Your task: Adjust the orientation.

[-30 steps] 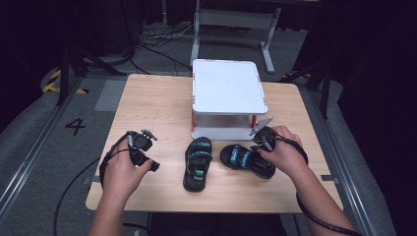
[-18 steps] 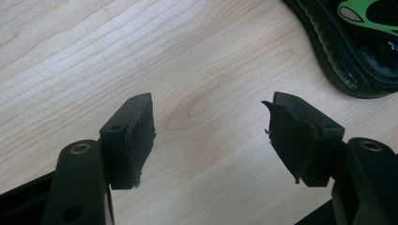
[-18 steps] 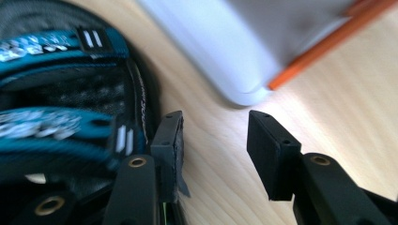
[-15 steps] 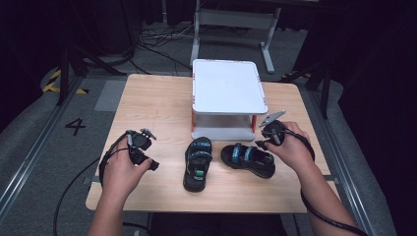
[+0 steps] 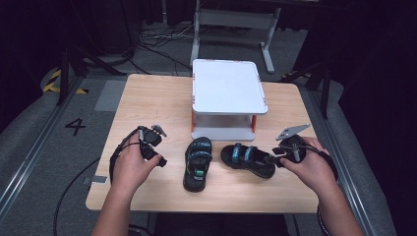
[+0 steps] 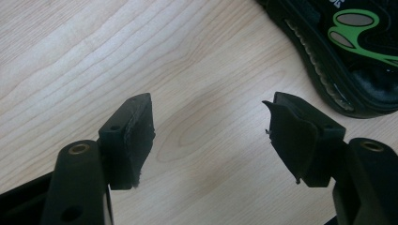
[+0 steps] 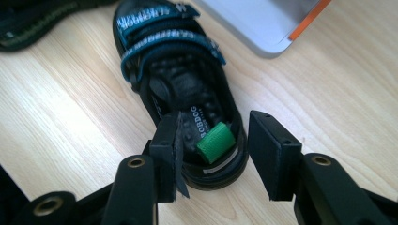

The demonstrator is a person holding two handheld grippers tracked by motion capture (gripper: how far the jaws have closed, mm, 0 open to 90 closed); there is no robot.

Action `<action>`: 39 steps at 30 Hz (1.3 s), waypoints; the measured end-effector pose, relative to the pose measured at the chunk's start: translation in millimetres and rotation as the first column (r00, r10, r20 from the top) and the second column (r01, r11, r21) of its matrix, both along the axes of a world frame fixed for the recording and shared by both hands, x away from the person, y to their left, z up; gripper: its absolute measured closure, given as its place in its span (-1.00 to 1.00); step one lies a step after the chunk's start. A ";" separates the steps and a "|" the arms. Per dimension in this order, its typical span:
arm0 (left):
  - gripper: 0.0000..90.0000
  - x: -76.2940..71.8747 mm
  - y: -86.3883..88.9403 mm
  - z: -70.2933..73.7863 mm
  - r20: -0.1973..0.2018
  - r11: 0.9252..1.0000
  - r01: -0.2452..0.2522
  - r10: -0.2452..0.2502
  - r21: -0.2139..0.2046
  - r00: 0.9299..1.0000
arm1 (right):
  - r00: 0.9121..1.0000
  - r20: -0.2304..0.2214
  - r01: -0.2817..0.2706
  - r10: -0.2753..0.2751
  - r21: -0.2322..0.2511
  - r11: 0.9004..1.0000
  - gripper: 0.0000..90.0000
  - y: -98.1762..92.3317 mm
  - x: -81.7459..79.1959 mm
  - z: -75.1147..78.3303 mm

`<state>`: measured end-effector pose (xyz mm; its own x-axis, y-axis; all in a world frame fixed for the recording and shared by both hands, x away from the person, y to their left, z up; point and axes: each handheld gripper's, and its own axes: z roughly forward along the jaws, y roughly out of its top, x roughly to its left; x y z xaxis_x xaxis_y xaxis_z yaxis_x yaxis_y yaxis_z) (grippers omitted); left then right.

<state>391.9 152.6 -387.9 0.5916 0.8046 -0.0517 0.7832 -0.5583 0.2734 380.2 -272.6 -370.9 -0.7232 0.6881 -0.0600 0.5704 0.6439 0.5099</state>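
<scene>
Two black sandals with teal straps lie on the wooden table (image 5: 147, 98) in front of a white shelf (image 5: 228, 93). The left sandal (image 5: 197, 164) (image 6: 356, 51) points away from me. The right sandal (image 5: 248, 160) (image 7: 173, 70) lies crosswise. My left gripper (image 5: 161, 146) (image 6: 211, 126) is open over bare wood just left of the left sandal. My right gripper (image 5: 272, 160) (image 7: 213, 140) is at the right sandal's heel. Its jaws have opened wide in the last second and then closed in slightly. They straddle the heel and its green tab (image 7: 215, 142) without pressing on it.
The white shelf (image 7: 253, 23) has two tiers on orange posts and stands at the middle back of the table. Its lower tier sits close behind the sandals. Cables trail from both grippers off the table's front. Dark floor and a table frame lie beyond.
My right hand has slid to the right, off the top of the right sandal, and its jaws have widened. The sandal has stayed on the table. The left hand has kept still.
</scene>
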 end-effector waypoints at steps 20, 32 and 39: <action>-0.27 -12.2 7.7 0.5 0.017 1.000 -0.012 0.012 0.003 1.000 | 0.981 -0.093 -0.160 0.169 0.102 0.982 0.97 27.8 -19.2 18.1; -0.28 -14.5 7.1 -2.2 0.003 1.000 -0.007 0.007 0.000 1.000 | 0.915 -0.144 -0.353 0.377 0.167 0.921 0.93 84.3 -29.5 -4.4; -0.28 -11.1 5.6 -3.3 -0.003 1.000 -0.003 0.003 0.000 1.000 | 0.941 -0.073 -0.317 0.331 0.150 0.936 0.43 70.4 -28.8 6.0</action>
<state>380.7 158.1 -391.2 0.5894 0.8061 -0.0535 0.7854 -0.5563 0.2714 351.4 -202.2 -364.9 -0.9059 0.4123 0.0970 0.3925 0.7311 0.5581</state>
